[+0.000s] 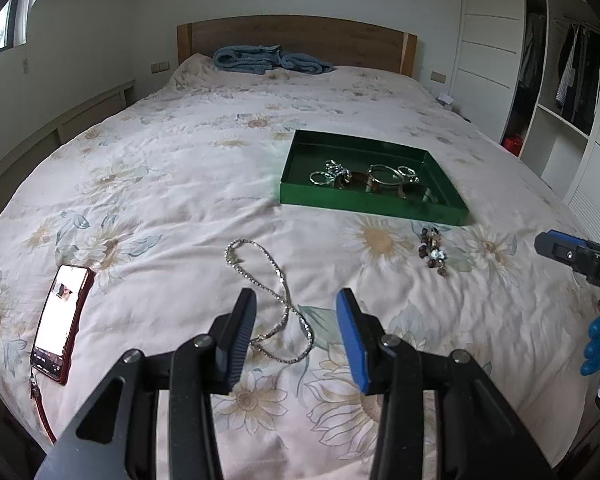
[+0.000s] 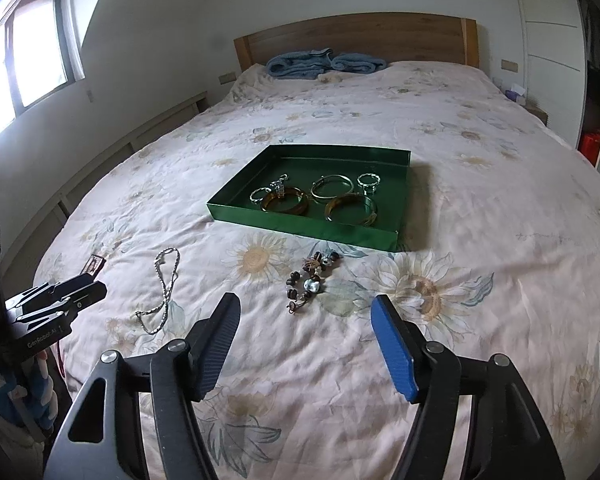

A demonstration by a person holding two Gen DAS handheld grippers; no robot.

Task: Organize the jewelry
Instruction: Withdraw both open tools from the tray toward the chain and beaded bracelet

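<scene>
Where both grippers hang released: silver chain (image 1: 274, 300) lengthwise toward the headboard, possibly kinked.

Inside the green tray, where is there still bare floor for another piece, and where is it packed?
The green tray is bare along its far wall and far left corner. The bangles and rings crowd the near half. On the bed, the silver chain and beaded bracelet lie apart, bare bedspread between.

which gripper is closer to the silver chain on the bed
Left. The left gripper is open right over the silver chain, fingers either side of it. The right gripper is off to its right, facing the beaded bracelet.
</scene>
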